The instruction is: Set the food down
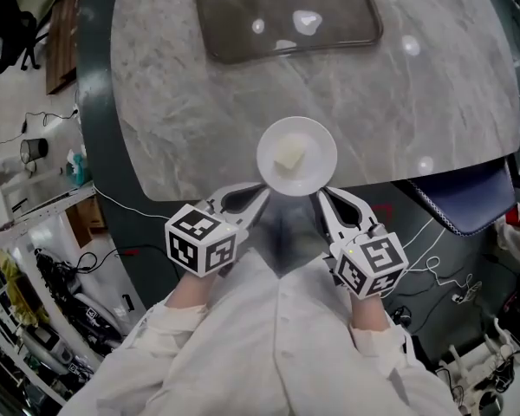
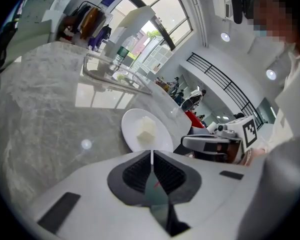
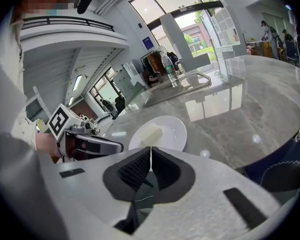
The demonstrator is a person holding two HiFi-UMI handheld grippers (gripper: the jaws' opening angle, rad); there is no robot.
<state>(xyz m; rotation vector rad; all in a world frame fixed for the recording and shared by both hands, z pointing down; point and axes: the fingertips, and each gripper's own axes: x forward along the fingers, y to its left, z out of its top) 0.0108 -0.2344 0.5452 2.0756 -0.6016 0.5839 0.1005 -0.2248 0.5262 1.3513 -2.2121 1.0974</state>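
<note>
A: So, where is the food?

B: A pale cube [image 1: 288, 158] lies on the white plate [image 1: 319, 139]. From the head view the plate sits right at the near edge of the marble table [image 1: 416, 102]. I cannot tell whether it rests on the table yet.

A: And the tongs?

B: The left gripper [image 1: 262, 191] and the right gripper [image 1: 322, 194] are each pinched onto the plate's thin near rim (only a sliver of it is caught).

A: The risk?

B: If they let go with too little table underneath, the plate could tip off the edge. If one side releases early, the plate would probably tilt and the cube slide.
</note>
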